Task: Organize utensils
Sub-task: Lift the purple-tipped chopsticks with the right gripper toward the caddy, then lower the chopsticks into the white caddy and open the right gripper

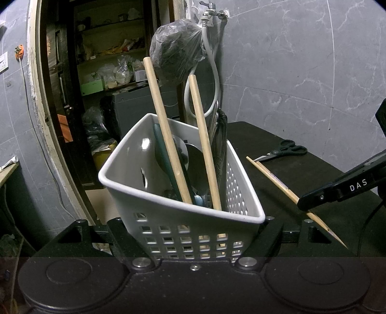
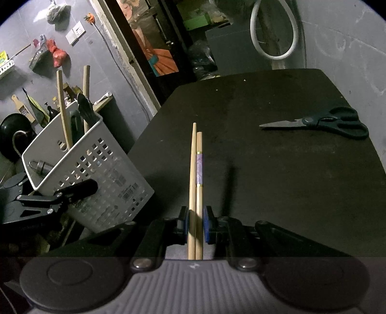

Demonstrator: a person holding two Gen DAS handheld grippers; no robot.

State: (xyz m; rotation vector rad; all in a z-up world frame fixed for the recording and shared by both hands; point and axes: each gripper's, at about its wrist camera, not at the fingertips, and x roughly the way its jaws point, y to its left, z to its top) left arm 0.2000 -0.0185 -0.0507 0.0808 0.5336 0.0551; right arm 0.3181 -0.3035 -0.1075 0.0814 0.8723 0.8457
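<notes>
- Chopsticks [image 2: 196,183]: two, sitting clamped in the right hand-held gripper [image 2: 195,225] above the bench [image 2: 277,181].
- Left hand-held gripper [image 1: 190,238] is gripping one white basket [image 1: 168,217] holding two wooden handles [image 1: 166,135].
- One pair of scissors [image 2: 320,122] is lying on the bench.

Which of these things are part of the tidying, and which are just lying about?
Part of the job:
- white basket, clamped in the left gripper
- chopsticks, pinched in the right gripper
- scissors, on the table

Just there:
- hose
- tap
- plastic bag
</notes>
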